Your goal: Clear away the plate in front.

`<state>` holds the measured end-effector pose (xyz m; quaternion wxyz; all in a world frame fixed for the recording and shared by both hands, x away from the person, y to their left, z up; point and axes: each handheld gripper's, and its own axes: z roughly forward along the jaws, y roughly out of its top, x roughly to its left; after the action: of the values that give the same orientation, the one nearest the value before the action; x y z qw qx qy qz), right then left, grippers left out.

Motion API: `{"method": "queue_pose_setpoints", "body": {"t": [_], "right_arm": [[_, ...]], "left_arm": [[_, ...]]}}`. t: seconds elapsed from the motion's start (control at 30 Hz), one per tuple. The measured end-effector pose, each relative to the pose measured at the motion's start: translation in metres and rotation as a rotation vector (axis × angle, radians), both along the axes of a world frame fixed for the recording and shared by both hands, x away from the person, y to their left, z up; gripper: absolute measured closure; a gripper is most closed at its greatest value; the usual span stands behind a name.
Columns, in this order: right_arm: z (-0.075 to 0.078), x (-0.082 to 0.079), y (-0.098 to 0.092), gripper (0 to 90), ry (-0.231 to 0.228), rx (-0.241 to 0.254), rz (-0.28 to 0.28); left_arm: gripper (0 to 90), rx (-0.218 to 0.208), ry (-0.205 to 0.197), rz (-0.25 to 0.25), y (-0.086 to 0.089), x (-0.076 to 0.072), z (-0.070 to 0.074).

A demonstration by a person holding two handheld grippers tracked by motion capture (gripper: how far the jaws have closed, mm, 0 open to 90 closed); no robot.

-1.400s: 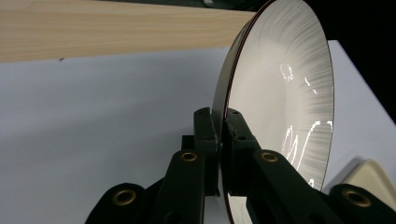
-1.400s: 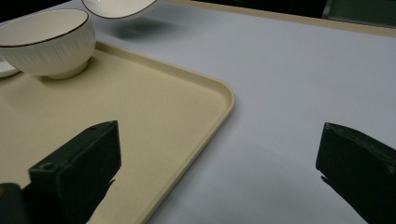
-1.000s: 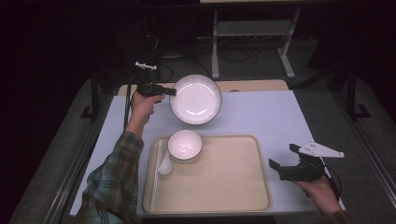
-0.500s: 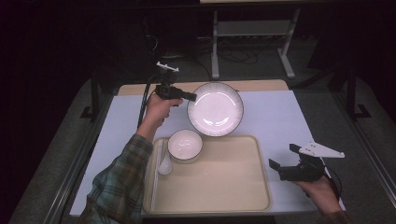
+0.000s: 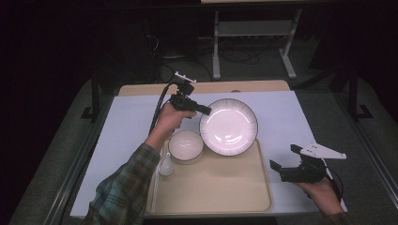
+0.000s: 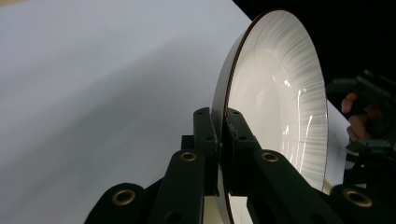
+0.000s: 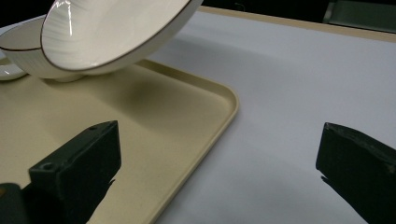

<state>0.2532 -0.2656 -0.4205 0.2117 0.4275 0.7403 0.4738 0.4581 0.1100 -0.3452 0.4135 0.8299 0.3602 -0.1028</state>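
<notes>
Pinching the left rim of the white plate (image 5: pixel 228 126) at frame centre, the left gripper (image 5: pixel 202 110) carries it tilted, apparently clear above the tan tray's (image 5: pixel 263 187) upper edge, while the right gripper (image 5: pixel 285 161) waits wide open and empty at lower right.

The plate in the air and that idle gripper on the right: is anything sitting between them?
No. In the high view, between the plate and the right gripper lie bare tray floor, its rim and white table cover.
</notes>
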Motion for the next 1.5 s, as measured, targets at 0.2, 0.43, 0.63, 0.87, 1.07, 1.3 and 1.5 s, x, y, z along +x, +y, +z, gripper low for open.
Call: {"method": "queue_pose_setpoints", "body": {"t": [0.2, 0.43, 0.63, 0.87, 1.07, 1.3, 1.5], "right_arm": [[0.000, 0.000, 0.001, 0.0, 0.001, -0.001, 0.003], [0.000, 0.000, 0.001, 0.0, 0.002, -0.003, 0.005], [0.000, 0.000, 0.001, 0.0, 0.003, -0.002, 0.004], [0.000, 0.000, 0.000, 0.0, 0.002, -0.002, 0.004], [-0.001, 0.001, 0.000, 0.0, 0.002, 0.000, 0.005], [-0.001, 0.001, 0.001, 0.0, 0.006, -0.001, 0.006], [-0.001, 0.001, 0.000, 0.0, 0.006, -0.001, 0.007]], "left_arm": [[85.7, 0.026, 0.016, -0.052, -0.010, -0.013, -0.011], [85.7, 0.053, 0.040, -0.103, -0.022, -0.023, -0.024], [85.6, 0.074, 0.057, -0.156, -0.037, -0.032, -0.035], [85.3, 0.098, 0.066, -0.175, -0.044, -0.034, -0.043], [84.9, 0.107, 0.084, -0.184, -0.046, -0.035, -0.050], [85.1, 0.159, 0.060, -0.187, -0.050, -0.034, -0.053], [83.9, 0.218, 0.034, -0.197, -0.054, -0.035, -0.058]]}}
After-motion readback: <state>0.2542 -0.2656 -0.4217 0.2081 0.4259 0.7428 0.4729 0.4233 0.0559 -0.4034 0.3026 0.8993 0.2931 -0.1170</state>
